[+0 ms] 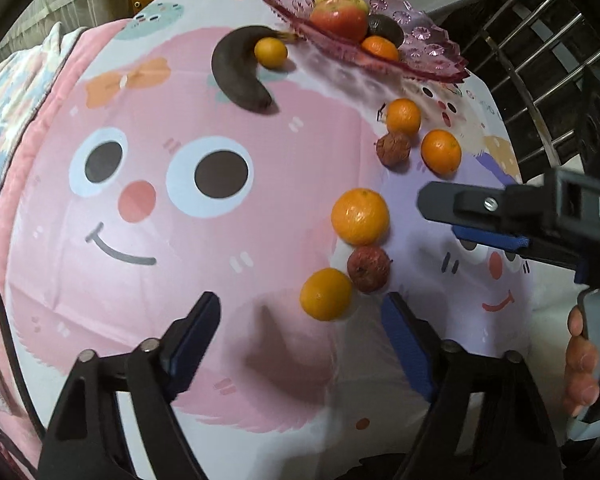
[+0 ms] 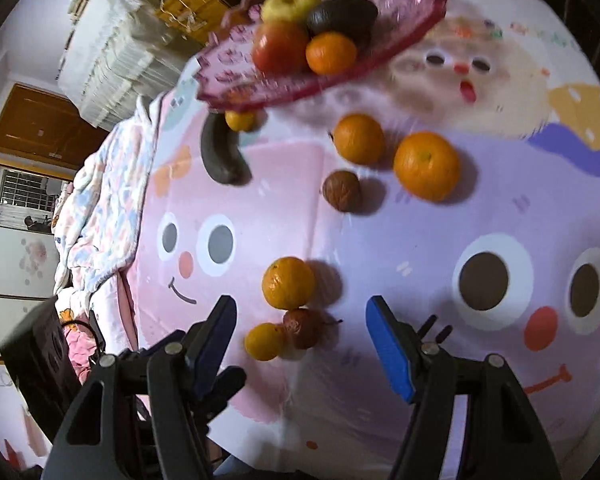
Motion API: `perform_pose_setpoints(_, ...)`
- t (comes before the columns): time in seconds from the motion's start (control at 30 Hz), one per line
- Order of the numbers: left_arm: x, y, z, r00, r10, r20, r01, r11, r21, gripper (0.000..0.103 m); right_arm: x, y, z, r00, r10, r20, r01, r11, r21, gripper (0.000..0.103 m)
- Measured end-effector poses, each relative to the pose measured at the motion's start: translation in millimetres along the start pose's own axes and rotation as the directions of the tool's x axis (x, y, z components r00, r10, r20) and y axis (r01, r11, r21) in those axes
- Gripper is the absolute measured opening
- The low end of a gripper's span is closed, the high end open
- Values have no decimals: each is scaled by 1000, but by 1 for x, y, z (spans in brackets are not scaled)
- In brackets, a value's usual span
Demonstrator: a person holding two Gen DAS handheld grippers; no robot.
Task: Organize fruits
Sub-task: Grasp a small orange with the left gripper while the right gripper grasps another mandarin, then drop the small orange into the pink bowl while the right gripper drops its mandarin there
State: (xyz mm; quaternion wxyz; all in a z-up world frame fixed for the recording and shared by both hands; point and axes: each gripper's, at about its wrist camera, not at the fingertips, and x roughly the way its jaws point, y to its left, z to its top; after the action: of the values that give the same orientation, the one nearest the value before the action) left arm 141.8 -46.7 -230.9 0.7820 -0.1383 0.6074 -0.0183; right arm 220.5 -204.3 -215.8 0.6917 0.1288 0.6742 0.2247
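Observation:
A pink glass fruit plate point(image 1: 428, 46) point(image 2: 228, 80) at the table's far side holds a red apple point(image 1: 339, 20), a yellow apple, an avocado and an orange. Several oranges lie loose on the cartoon cloth, with a blackened banana point(image 1: 236, 70) point(image 2: 220, 156), a wrinkled brown fruit point(image 1: 394, 148) point(image 2: 342, 191) and a small shrivelled red fruit point(image 1: 368, 269) point(image 2: 302, 328). My left gripper point(image 1: 300, 332) is open and empty, just short of the nearest orange point(image 1: 326, 294). My right gripper point(image 2: 300, 334) is open and empty, its jaws either side of the near cluster; it also shows in the left wrist view point(image 1: 472, 216).
The table wears a pink and lilac cartoon-face cloth point(image 1: 160, 184). A quilted blanket point(image 2: 108, 200) lies at the left edge. A metal railing point(image 1: 540, 80) stands past the right edge. Wooden furniture point(image 2: 32, 120) stands behind.

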Motion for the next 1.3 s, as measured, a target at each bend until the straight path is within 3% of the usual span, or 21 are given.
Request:
perform_pose_setpoints(0.17, 9, 0, -4, 999, -45, 21, 45, 999, 0, 72, 20, 5, 4, 999, 0, -49, 0, 1000, -1, 68)
perform_pose_setpoints(0.37, 20, 0, -2, 994, -105, 36, 105, 994, 0, 57, 39, 8, 7, 995, -5, -100, 3, 1000, -14, 67)
perform_pose_setpoints(0.6, 31, -5, 0, 991, -132, 14, 132, 991, 10, 36, 51, 11, 11, 991, -1, -134, -1, 1000, -11, 57)
perform_pose_setpoints(0.97, 33, -1, 2, 988, -154, 4, 154, 987, 54, 31, 66, 17, 14, 989, -30, -143, 33, 999, 18, 41)
perform_pose_setpoints(1.3, 19, 6, 12, 986, -168, -17, 169, 979, 113, 30, 58, 19, 20, 993, -5, -119, 14, 997, 75, 40)
